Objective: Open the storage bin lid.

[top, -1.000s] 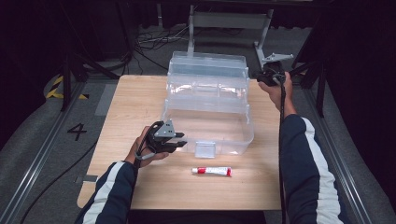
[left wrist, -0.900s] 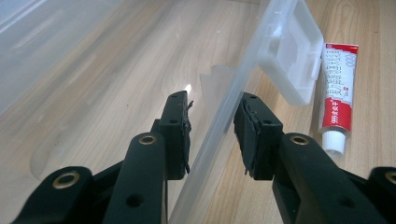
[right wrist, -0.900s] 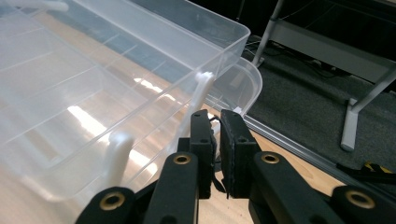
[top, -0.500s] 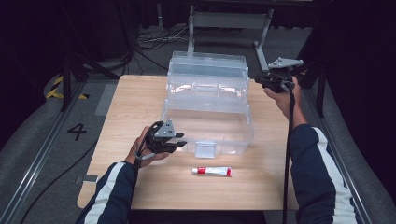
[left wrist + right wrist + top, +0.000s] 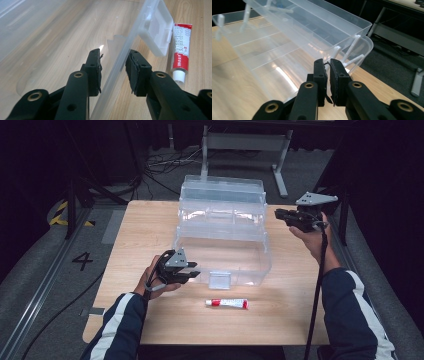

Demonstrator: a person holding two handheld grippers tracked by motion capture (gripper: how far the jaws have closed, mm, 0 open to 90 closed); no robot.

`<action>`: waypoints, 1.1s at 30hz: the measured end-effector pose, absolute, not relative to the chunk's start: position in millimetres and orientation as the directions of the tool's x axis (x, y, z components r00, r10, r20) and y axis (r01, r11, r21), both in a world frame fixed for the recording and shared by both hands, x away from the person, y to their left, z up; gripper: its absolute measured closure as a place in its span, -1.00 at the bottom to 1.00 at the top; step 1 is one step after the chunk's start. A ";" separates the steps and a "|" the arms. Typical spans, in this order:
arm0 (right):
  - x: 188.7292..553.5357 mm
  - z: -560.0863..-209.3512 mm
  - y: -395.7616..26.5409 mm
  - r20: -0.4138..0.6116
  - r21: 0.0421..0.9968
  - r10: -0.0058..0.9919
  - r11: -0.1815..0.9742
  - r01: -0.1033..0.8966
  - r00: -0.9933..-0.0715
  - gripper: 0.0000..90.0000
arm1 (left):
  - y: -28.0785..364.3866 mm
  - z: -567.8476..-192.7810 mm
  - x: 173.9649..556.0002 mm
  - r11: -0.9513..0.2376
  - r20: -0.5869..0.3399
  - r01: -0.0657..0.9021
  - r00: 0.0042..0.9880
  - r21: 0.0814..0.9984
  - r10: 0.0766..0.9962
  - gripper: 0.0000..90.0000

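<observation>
A pale wooden surface sits in a dark room, grey floor all round it, a number four marked on the floor at the left, yellow-and-black tape beyond that, loose cables on the floor past the far edge and a grey metal stand behind. In the middle of the surface stands the clear plastic box, opened out into stepped tiers that climb away toward the far side, its long axis running left to right across the surface, the trays' open sides facing up. A small latch flap hangs on its near wall. Just near of the box lies a red-and-white tube, long axis left to right, white cap toward the left in the high view, apart from the box and right in the strip between the box and the near edge. Now the left gripper: it sits at the box's near left corner, jaws partly apart and straddling the thin clear wall, one pad inside, one outside; whether the pads actually press the plastic I cannot tell. Over on the right, the right gripper is held above the surface off the box's far right end, jaws drawn together with just a sliver between the pads, nothing in them, pointing at the upper trays' hinge arms.
</observation>
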State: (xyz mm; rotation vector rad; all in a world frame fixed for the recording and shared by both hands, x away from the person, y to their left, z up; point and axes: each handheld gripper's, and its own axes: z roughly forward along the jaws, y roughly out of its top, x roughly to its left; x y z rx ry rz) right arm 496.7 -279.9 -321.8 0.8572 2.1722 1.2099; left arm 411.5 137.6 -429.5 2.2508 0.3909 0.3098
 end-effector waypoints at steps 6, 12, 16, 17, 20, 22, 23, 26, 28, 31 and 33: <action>472.9 -326.0 -281.0 -0.151 0.863 0.692 0.441 0.248 -0.706 0.85 | 137.5 -429.9 410.9 -0.620 0.097 0.175 0.920 0.765 0.380 0.45; 452.4 -331.0 -279.3 -0.160 0.854 0.661 0.465 0.233 -0.733 0.83 | 137.5 -429.9 410.8 -0.619 0.097 0.176 0.920 0.766 0.381 0.44; 441.2 -335.9 -276.5 -0.164 0.848 0.642 0.479 0.225 -0.749 0.82 | 137.4 -430.0 410.7 -0.617 0.097 0.177 0.918 0.767 0.383 0.44; 441.2 -335.9 -276.5 -0.164 0.848 0.642 0.479 0.225 -0.749 0.82 | 137.4 -430.0 410.7 -0.617 0.097 0.177 0.918 0.767 0.383 0.44; 428.2 -338.0 -273.3 -0.163 0.850 0.623 0.483 0.211 -0.765 0.80 | 137.4 -430.1 410.6 -0.617 0.098 0.175 0.918 0.767 0.383 0.44; 419.8 -337.6 -270.6 -0.171 0.852 0.606 0.487 0.193 -0.777 0.78 | 137.4 -430.1 410.7 -0.617 0.097 0.177 0.918 0.767 0.384 0.44; 419.8 -337.6 -270.6 -0.171 0.852 0.606 0.487 0.193 -0.777 0.78 | 137.4 -430.1 410.7 -0.617 0.097 0.177 0.918 0.767 0.384 0.44; 408.8 -338.2 -266.5 -0.168 0.849 0.578 0.496 0.180 -0.799 0.76 | 137.3 -430.0 410.6 -0.616 0.095 0.179 0.918 0.767 0.385 0.43; 403.1 -340.2 -263.1 -0.161 0.848 0.560 0.500 0.176 -0.813 0.74 | 137.3 -430.1 410.6 -0.616 0.096 0.179 0.918 0.767 0.385 0.43; 396.6 -344.0 -257.6 -0.157 0.844 0.537 0.509 0.170 -0.829 0.73 | 137.2 -430.2 410.5 -0.615 0.095 0.180 0.917 0.768 0.388 0.43; 394.9 -345.4 -255.5 -0.160 0.841 0.526 0.515 0.163 -0.835 0.73 | 137.2 -430.2 410.4 -0.615 0.095 0.181 0.916 0.768 0.389 0.42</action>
